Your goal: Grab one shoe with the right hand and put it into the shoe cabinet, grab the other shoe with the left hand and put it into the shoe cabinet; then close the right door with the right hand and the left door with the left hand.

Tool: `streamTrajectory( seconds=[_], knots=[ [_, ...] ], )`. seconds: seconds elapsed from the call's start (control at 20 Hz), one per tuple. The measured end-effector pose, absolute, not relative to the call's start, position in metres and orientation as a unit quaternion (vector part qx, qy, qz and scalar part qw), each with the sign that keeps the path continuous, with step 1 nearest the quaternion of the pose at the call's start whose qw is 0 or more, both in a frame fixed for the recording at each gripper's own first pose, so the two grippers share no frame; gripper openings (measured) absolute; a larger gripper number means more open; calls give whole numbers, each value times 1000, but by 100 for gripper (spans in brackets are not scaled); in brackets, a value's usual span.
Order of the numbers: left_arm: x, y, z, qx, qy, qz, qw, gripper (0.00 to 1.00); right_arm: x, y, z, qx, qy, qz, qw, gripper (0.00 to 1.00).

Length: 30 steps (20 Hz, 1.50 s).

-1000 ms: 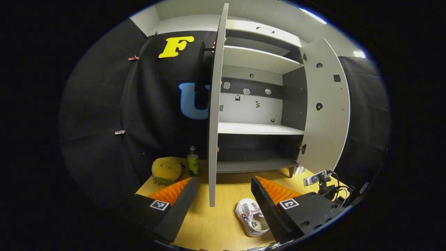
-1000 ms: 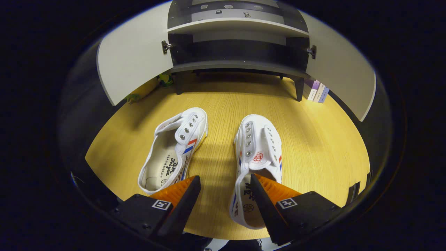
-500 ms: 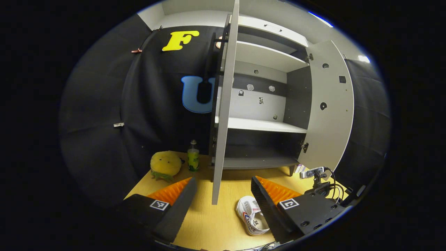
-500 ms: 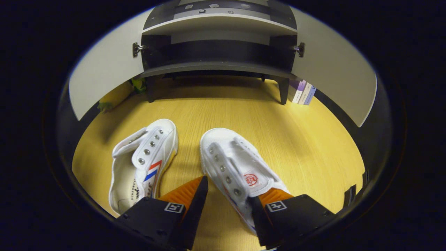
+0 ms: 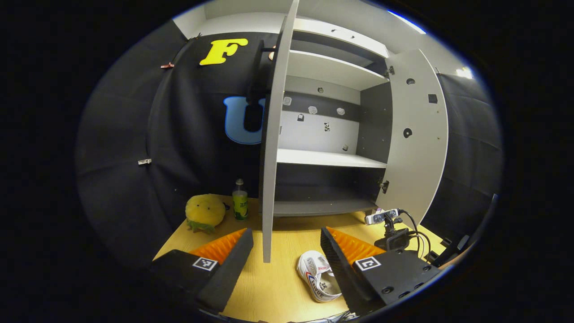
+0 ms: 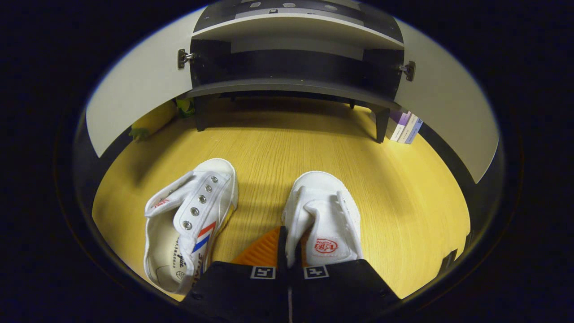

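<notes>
Two white canvas shoes lie on the wooden floor in front of the shoe cabinet [image 6: 287,85]. In the right gripper view, my right gripper [image 6: 289,244] is shut on the left side wall of the right-hand shoe [image 6: 325,215], whose toe points at the cabinet. The other shoe [image 6: 188,229] lies free to its left. In the left gripper view, my left gripper [image 5: 285,233] hangs open and holds nothing, above the floor, facing the edge of the cabinet's open left door [image 5: 271,134]. One shoe [image 5: 316,276] shows beside its right finger. The right door [image 5: 417,134] also stands open, and the shelves are bare.
A yellow plush toy [image 5: 204,211] and a green bottle [image 5: 240,205] stand left of the cabinet. A small camera on a stand [image 5: 385,217] with cables sits at the right. Several books [image 6: 406,125] lean by the cabinet's right leg, behind the right door [image 6: 448,116].
My right gripper has closed on the side wall of the right-hand shoe, and that shoe has turned straight toward the cabinet. My left gripper drifted slightly and stays open.
</notes>
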<state>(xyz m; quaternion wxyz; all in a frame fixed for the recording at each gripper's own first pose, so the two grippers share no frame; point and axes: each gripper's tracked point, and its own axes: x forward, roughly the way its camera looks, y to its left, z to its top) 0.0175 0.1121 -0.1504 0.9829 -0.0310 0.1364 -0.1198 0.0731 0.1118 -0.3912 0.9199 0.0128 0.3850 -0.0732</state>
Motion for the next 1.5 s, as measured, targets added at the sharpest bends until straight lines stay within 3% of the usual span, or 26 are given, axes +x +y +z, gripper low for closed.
streamTrajectory(
  seconds=[0.35,0.75,1.15,1.5],
  knots=[
    [-10,94,-156,-34,147,-124,981,95,73,115,-372,27,382,-46,923,5],
    [-6,73,-144,-23,132,-126,983,95,93,99,-266,12,310,-23,950,5],
    [7,46,-127,20,104,-134,985,95,161,76,-125,24,213,-13,977,5],
    [21,36,-113,-1,94,-118,989,95,253,58,-21,19,120,-8,993,5]
  ],
)
